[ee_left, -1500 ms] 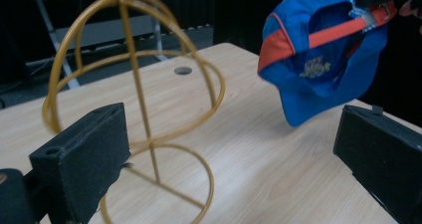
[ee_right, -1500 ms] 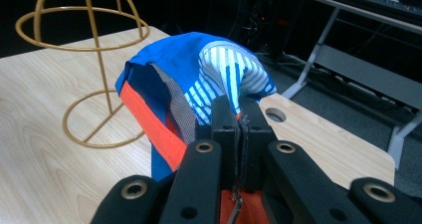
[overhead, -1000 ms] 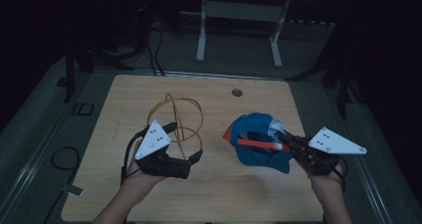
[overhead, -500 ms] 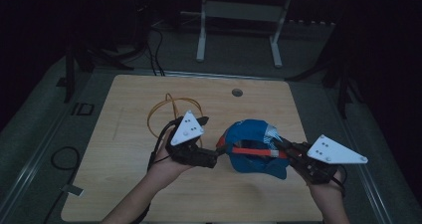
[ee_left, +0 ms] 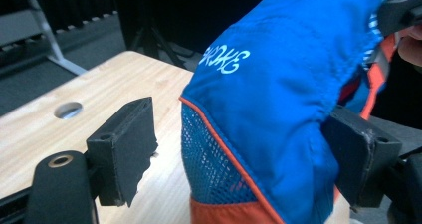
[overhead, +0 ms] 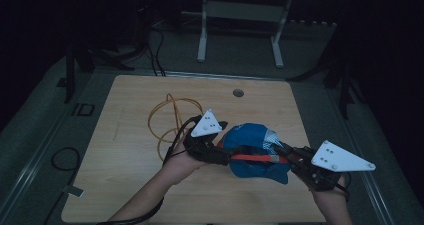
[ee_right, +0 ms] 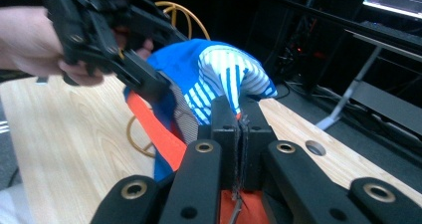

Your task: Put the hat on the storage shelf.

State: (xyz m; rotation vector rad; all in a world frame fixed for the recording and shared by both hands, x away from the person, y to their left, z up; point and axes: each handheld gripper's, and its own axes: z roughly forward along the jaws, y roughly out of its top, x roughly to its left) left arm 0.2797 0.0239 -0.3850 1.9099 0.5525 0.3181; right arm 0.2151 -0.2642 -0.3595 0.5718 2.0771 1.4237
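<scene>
Cap (overhead: 252, 152) at bench (overhead: 125, 135) centre, 5 o'clock of yellow cable (overhead: 167, 120). My right tongs (ee_right: 239, 129) clamped on its edge; my left tongs (ee_left: 239, 149) moved in, jaws closing round blue panel, not yet pinching. Two-handed hold near.

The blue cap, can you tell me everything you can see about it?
The blue cap is soft cloth with orange trim, a blue mesh panel, a white-and-blue striped part and pale lettering. It is held up over the wooden table, bunched. The right gripper is shut on its edge. The left gripper has just been closing around its other side: one pad touches the cloth, the other still stands apart. An orange cable lies behind it.
</scene>
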